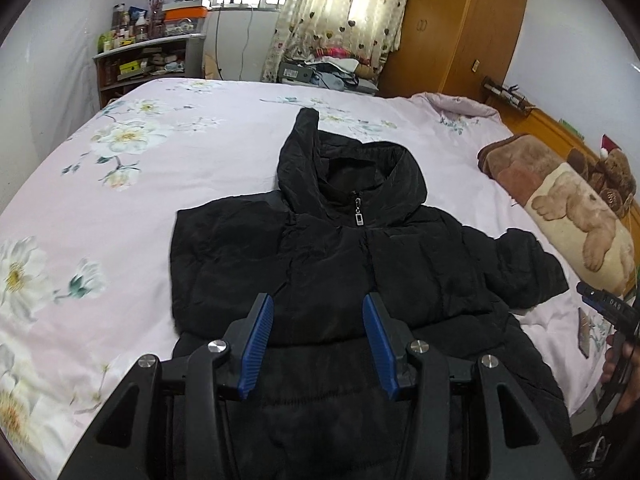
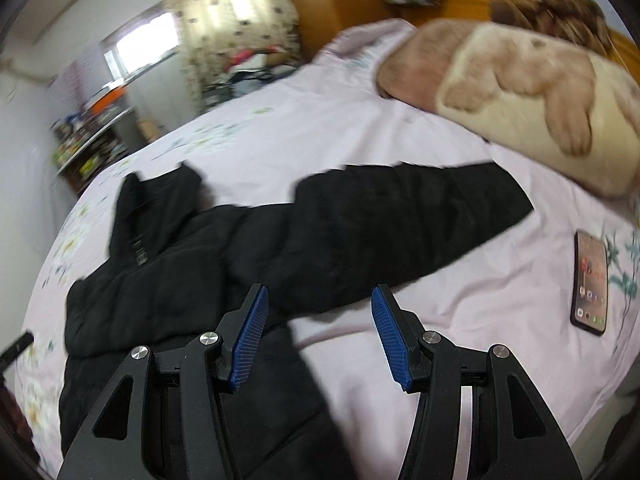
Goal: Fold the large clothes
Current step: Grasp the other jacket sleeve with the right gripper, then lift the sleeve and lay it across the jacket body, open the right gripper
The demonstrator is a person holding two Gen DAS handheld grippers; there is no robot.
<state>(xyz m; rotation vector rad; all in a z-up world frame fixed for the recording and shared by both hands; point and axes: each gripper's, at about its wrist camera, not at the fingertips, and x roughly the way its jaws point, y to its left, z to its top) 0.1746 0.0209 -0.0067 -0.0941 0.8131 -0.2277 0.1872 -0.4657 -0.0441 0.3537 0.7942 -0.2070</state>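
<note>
Left gripper (image 1: 318,320): jaws parted, empty; black hooded puffer jacket (image 1: 320,248) spread on floral bedsheet (image 1: 120,200) directly beneath | Right gripper (image 2: 318,322): parted, empty; outstretched sleeve (image 2: 400,216) just ahead | Technique: pinch sleeve cuff edge; fold inward across zipped front; avoid phone (image 2: 591,282).

Bed (image 1: 224,96) bears jacket (image 1: 320,248), phone (image 2: 591,282), seemingly blanket (image 1: 560,196).

Home bedroom: bed (image 1: 240,152), wardrobe (image 1: 460,28), curtain (image 1: 340,8).
</note>
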